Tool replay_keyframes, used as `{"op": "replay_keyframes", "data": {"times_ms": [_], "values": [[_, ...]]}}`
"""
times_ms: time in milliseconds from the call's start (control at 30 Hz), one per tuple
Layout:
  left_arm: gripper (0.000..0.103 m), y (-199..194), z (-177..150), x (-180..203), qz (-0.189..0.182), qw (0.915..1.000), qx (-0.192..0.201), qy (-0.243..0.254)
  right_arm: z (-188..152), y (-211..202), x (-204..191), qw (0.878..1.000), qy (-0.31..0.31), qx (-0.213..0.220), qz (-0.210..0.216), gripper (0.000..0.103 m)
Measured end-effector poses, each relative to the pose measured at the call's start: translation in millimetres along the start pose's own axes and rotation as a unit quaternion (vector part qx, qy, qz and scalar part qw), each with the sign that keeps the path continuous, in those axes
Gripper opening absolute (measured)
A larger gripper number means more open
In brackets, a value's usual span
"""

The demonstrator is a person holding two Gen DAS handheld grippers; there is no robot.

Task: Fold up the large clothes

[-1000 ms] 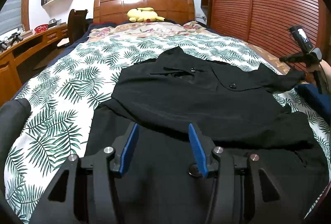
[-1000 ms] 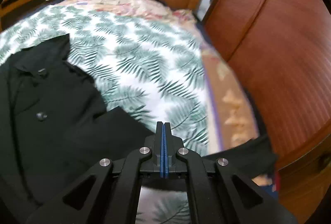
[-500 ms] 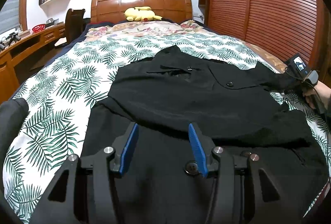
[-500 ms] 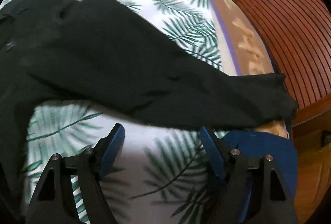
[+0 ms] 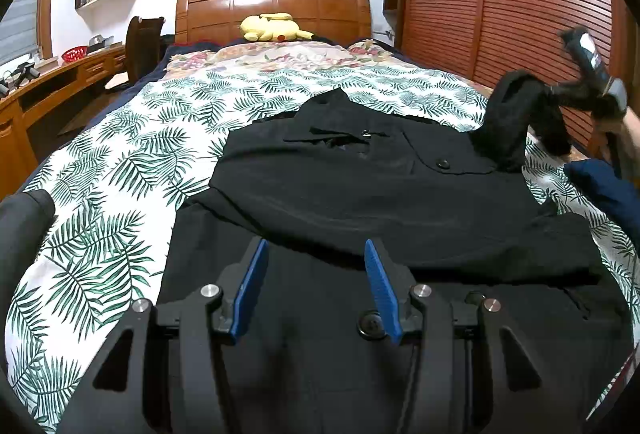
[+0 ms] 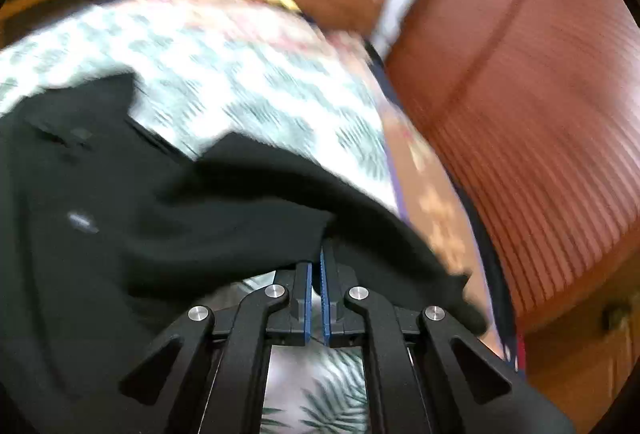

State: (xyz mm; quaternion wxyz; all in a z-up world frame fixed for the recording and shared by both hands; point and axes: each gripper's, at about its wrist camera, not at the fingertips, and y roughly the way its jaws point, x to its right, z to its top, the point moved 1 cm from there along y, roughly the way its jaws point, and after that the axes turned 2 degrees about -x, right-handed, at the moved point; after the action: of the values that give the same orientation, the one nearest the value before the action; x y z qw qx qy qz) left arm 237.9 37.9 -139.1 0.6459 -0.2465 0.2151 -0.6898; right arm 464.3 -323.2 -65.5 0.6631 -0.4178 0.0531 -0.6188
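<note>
Black coat (image 5: 372,201): spread flat mid-frame on bed (image 5: 100,193), ready for folding. Right gripper (image 6: 317,266): jaws pinched on sleeve (image 6: 352,218), raised at frame right for folding inward. Left gripper (image 5: 314,286): jaws wide apart, empty, above hem.

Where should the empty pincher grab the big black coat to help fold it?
Probably the coat's near left corner, coming in low from the left side. That edge lies flat and free on the leafy bedspread, beside the open left gripper. The right gripper already pinches the raised sleeve.
</note>
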Motion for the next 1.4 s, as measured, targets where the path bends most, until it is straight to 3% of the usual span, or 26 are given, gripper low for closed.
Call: {"op": "replay_keyframes", "data": {"times_ms": [100,200,367,567,600,633,700,833,1033,1200,1400], "values": [[0.049,-1.5,0.4,-1.9,0.0,1.0,0.002,-0.003,16.5,-38.2,-38.8,0.997,-0.033,0.046,0.045,0.001],[0.049,-3.0,0.7,-4.0,0.0,1.0,0.004,-0.005,19.1,-58.8,-78.3,0.992,-0.056,0.057,0.098,0.001],[0.049,-4.5,0.6,-5.2,-0.002,1.0,0.005,-0.006,1.6,-63.9,-129.5,0.984,-0.079,0.029,0.158,0.001],[0.049,-8.0,1.4,-6.1,-0.007,0.9999,0.01,-0.007,-20.2,-74.4,-153.7,0.984,-0.073,-0.008,0.16,0.009],[0.049,-8.4,1.6,-6.2,-0.008,0.9999,0.011,-0.008,-21.7,-75.9,-152.8,0.985,-0.071,-0.013,0.155,0.018],[0.049,-8.6,1.7,-6.3,-0.008,0.9999,0.011,-0.008,-23.7,-79.2,-150.4,0.986,-0.07,-0.014,0.152,0.037],[0.049,-9.0,1.9,-6.6,-0.008,0.9999,0.011,-0.008,-24.4,-89.1,-143.9,0.987,-0.064,-0.006,0.15,0.06],[0.049,-8.8,2.0,-6.3,-0.008,0.9999,0.011,-0.008,-20.3,-111.0,-126.4,0.987,-0.06,0.02,0.146,0.064],[0.049,-9.6,1.8,-6.6,-0.008,0.9999,0.011,-0.007,-9.1,-95.1,-86.1,0.993,-0.024,0.02,0.112,0.068],[0.049,-9.1,1.5,-7.2,-0.008,0.9999,0.011,-0.008,-15.6,-46.7,-54.0,0.997,-0.002,-0.024,0.078,0.068],[0.049,-8.8,1.0,-5.7,-0.009,0.9999,0.009,-0.007,-46.6,20.3,-24.1,0.992,0.042,-0.102,0.059,0.068]]}}
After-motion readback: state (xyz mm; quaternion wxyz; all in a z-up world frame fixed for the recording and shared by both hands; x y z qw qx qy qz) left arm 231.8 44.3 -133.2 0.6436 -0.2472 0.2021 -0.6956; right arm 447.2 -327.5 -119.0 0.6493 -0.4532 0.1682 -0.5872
